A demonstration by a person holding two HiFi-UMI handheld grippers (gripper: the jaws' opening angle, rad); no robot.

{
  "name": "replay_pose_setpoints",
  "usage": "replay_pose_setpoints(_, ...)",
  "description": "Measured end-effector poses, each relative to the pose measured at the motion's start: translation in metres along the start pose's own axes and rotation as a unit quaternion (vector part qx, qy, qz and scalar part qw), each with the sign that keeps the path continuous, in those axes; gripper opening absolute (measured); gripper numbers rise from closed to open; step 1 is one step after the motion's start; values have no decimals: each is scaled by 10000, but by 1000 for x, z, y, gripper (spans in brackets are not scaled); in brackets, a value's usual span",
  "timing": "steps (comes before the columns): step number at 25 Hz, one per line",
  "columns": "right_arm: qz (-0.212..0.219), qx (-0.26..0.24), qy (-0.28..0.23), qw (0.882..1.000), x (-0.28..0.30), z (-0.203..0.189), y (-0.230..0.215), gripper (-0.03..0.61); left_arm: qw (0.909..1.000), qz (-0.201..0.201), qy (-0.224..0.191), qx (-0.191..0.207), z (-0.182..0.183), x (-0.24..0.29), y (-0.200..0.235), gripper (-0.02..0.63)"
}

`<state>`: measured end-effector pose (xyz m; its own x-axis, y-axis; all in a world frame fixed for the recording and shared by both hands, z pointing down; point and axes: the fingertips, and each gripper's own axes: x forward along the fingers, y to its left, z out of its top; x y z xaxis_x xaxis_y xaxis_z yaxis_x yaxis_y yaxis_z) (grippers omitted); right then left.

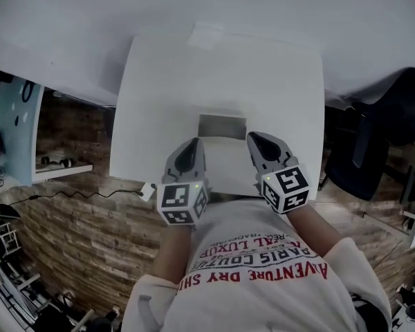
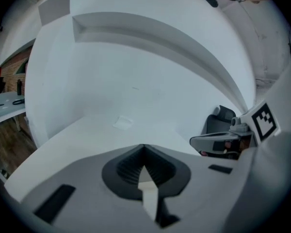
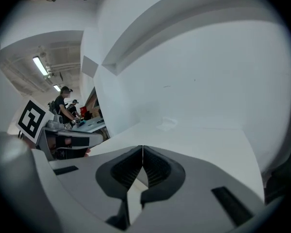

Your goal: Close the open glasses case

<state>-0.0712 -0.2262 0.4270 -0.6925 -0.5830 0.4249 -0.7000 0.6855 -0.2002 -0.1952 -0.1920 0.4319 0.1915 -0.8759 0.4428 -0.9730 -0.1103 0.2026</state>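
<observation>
An open glasses case [image 1: 222,138], white with a grey inner face on its far raised half, lies near the front edge of the white table [image 1: 159,95] in the head view. My left gripper [image 1: 194,144] rests just left of it and my right gripper [image 1: 254,138] just right of it, one on each side. Both are shut with nothing between the jaws. In the left gripper view the left gripper [image 2: 144,147] has its tips meeting; the right gripper [image 3: 142,148] looks the same in its own view. The case itself does not show clearly in either gripper view.
A small pale label [image 1: 206,37] lies at the table's far edge. A black chair [image 1: 373,144] stands to the right, a low shelf [image 1: 55,164] and a cable [image 1: 76,196] to the left. A white wall [image 2: 150,81] rises behind the table.
</observation>
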Motion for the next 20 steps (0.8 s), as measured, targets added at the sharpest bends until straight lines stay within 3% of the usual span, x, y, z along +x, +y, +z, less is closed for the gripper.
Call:
replay_pose_setpoints(4,-302,130,123,9994,14,-8,-5,12,9990,-307,306,73,-8,21,12,-2)
replay_pose_setpoints(12,-790,440,581,9942,39,-49,-14,12,9898,-698,1236,108,-67,53,34,-2)
replay_pose_setpoints(20,-1048,515,760,9902,51,-72,-24,12,9795,-971,1758,175,-108,74,35,-2)
